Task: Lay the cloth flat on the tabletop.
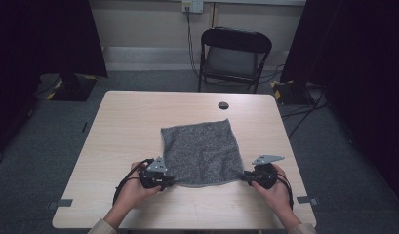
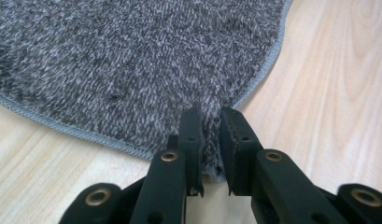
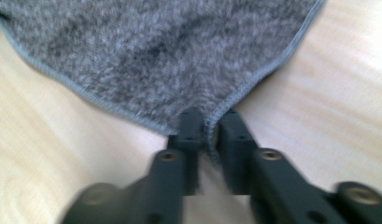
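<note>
Left gripper (image 1: pixel 169 182): jaws clamped on the near left corner of the grey cloth (image 1: pixel 202 152), fabric bunched between the pads
Grey cloth: lies flat and spread in the middle of the wooden table (image 1: pixel 124 122), its near edge towards the person
Right gripper (image 1: pixel 245 177): jaws pinched on the near right corner, hem caught between them
Beyond the table: black folding chair (image 1: pixel 233 56) against the wall

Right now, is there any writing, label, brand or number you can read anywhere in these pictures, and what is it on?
None: no readable text anywhere.
Grey cloth: no tag or label showing.
Table: bare wood, no markings.
Wall socket: too small to read.
</note>
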A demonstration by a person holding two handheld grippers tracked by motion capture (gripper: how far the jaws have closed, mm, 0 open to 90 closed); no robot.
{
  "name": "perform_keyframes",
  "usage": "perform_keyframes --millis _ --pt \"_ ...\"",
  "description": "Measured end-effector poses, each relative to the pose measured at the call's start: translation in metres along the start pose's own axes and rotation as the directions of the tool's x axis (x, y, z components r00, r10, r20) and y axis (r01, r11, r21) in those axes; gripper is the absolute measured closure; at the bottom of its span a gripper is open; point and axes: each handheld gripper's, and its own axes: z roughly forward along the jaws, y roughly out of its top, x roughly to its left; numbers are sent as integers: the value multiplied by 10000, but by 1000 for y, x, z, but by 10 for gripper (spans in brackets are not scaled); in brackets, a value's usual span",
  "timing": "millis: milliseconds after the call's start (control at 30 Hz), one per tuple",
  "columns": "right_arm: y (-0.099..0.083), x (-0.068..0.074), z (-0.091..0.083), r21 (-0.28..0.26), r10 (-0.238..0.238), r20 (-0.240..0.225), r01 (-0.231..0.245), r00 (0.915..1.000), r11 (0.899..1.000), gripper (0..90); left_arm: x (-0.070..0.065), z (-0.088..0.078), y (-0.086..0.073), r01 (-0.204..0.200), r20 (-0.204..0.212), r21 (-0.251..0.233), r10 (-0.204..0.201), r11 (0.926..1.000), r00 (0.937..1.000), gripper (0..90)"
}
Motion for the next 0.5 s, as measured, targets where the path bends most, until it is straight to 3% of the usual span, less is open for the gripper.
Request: perform_keyframes --millis 67,200,333,433,500 --pt "-2 3 -4 153 303 -300 -298 9991 9994 879 0 -4 -4 -82 81 68 82 9999 9999 804" --pt "-11 12 -11 503 442 -690 -408 9966 9979 879 1 -11 -13 -44 316 94 41 9999 9995 803" --pt "-22 24 -17 700 722 -1052 -650 9918 9954 779 -2 -20 -19 -150 292 360 140 9992 9995 803" --pt "-25 28 -21 818 893 -1338 -789 9870 9935 756 -5 -25 -22 5 259 223 -11 9998 9997 706" --pt "-23 31 -29 414 741 -1229 -695 9896 9967 633 -5 -34 -24 223 -129 -345 -228 9992 9997 551"
